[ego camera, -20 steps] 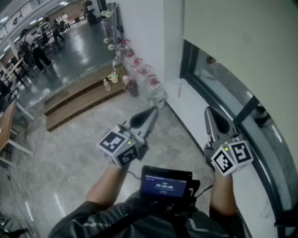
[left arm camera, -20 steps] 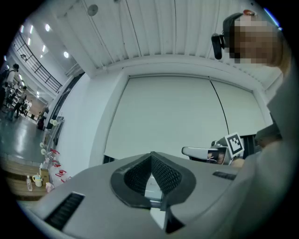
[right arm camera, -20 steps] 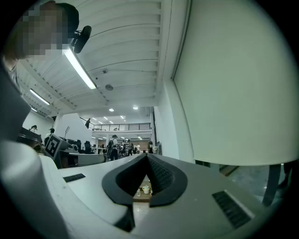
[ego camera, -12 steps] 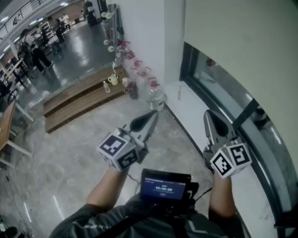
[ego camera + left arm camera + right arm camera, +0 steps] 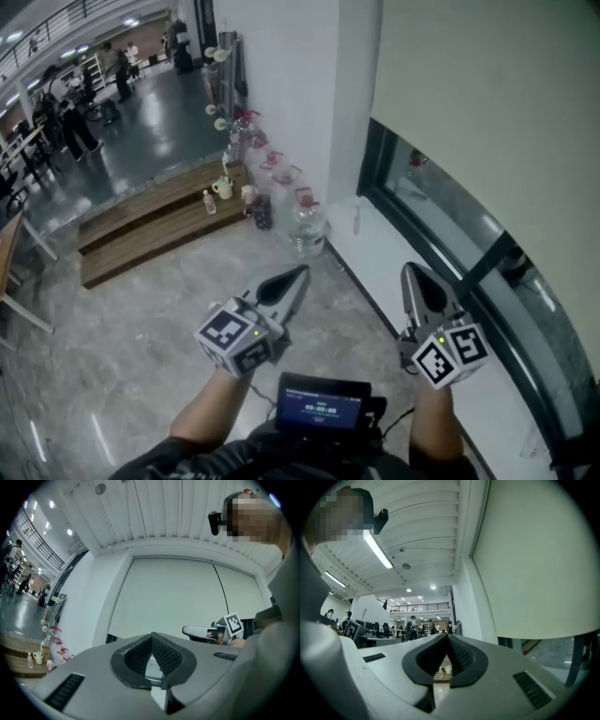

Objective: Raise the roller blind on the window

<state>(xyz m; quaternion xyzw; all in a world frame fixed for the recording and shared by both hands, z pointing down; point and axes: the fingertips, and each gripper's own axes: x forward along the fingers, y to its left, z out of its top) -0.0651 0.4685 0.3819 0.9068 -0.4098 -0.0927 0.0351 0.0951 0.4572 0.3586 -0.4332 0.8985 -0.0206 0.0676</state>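
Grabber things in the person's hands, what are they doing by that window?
A person stands beside the window holding a left gripper and a right gripper. Both are shut and empty, held out in the air. The roller blind hangs most of the way down, and neither gripper touches it.

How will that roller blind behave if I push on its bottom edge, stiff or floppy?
The roller blind is probably floppy and light: it hangs as one thin flat sheet over the window. Its bottom edge runs straight, so a stiff bar likely weights it; pushed there, it would probably swing rather than crumple.
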